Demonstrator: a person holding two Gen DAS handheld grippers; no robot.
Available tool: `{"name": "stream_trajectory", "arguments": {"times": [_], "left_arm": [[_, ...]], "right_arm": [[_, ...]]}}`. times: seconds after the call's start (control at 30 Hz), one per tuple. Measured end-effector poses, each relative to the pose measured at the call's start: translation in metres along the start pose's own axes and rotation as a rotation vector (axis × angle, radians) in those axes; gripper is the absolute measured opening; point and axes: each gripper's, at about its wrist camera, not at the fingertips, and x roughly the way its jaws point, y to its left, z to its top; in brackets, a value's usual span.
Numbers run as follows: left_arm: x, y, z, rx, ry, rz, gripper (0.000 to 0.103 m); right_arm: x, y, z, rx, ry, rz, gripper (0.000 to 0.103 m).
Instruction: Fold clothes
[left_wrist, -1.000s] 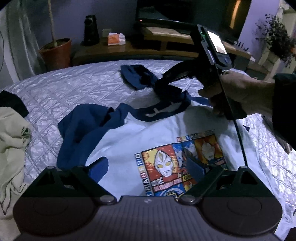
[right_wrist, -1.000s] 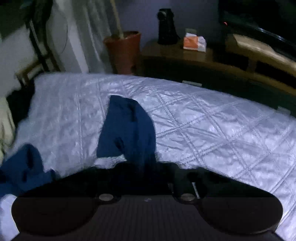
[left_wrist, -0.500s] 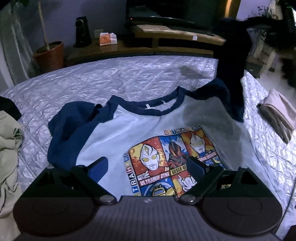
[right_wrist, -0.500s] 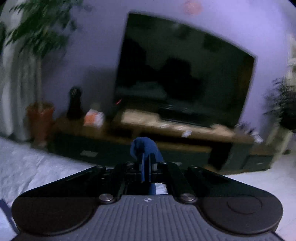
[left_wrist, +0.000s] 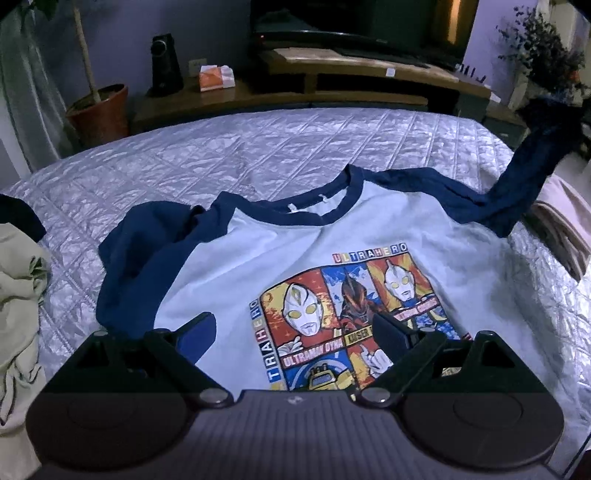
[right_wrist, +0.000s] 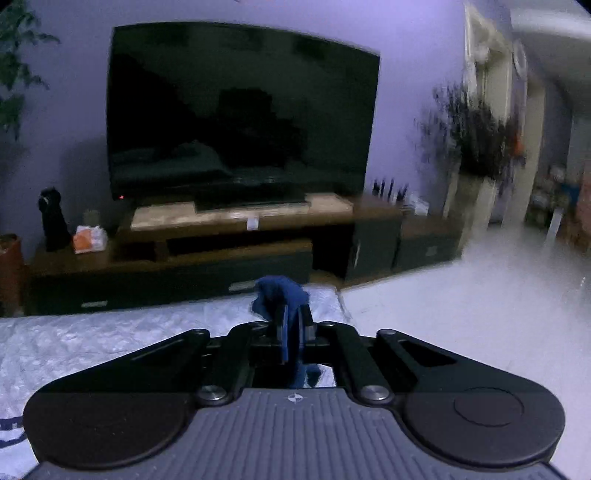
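Sleeve fabric (right_wrist: 282, 295) is being pinched tight between the closed fingers of the right gripper (right_wrist: 291, 332), a navy tuft poking out past the tips toward 12 o'clock. In the left wrist view that same sleeve (left_wrist: 517, 184) is being held up off the quilted bed cover (left_wrist: 221, 155), running from the shirt's shoulder out toward 2 o'clock, taut and slanted upward. The T-shirt (left_wrist: 295, 240) is lying face up on the cover, collar at 12 o'clock, printed panel toward 6, so its long axis is running 12 to 6 straight ahead of the left gripper (left_wrist: 291, 328). That gripper is being held wide open just above the print, nothing between its fingers. The other sleeve (left_wrist: 147, 251) is lying bunched at 10 o'clock, nearer to the left gripper than to the right. Judging by this layout, the lifted sleeve is being positioned either for spreading outward or for folding in across the chest; which cannot be settled.
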Motion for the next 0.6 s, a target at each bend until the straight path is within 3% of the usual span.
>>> {"name": "stream_trajectory", "arguments": {"times": [0.03, 0.07, 0.1, 0.17, 0.27, 0.37, 0.43, 0.57, 0.6], "left_arm": [[0.000, 0.000, 0.000, 0.003, 0.002, 0.003, 0.090], [-0.001, 0.001, -0.001, 0.005, 0.002, 0.006, 0.090], [-0.001, 0.002, -0.001, 0.004, 0.001, 0.008, 0.090], [-0.004, 0.007, 0.001, -0.006, -0.008, 0.014, 0.090], [-0.009, 0.023, 0.006, -0.047, -0.037, 0.049, 0.090], [-0.013, 0.044, 0.010, -0.116, -0.051, 0.079, 0.090], [-0.015, 0.057, 0.010, -0.158, -0.055, 0.099, 0.090], [-0.019, 0.073, 0.011, -0.207, -0.065, 0.116, 0.090], [-0.020, 0.075, 0.012, -0.210, -0.069, 0.117, 0.090]], "right_arm": [[0.009, -0.002, -0.005, -0.042, 0.075, -0.034, 0.028], [0.008, -0.004, -0.012, -0.077, 0.084, -0.090, 0.033], [0.000, -0.010, -0.019, -0.053, 0.060, -0.118, 0.035], [-0.018, -0.016, -0.037, 0.028, 0.030, -0.091, 0.035], [-0.037, 0.028, -0.080, -0.081, 0.072, 0.073, 0.036], [-0.056, 0.072, -0.122, -0.189, 0.114, 0.237, 0.047], [-0.068, 0.101, -0.151, -0.261, 0.142, 0.347, 0.047], [-0.050, 0.162, -0.169, -0.359, 0.233, 0.516, 0.050], [-0.042, 0.170, -0.171, -0.385, 0.266, 0.513, 0.050]]}}
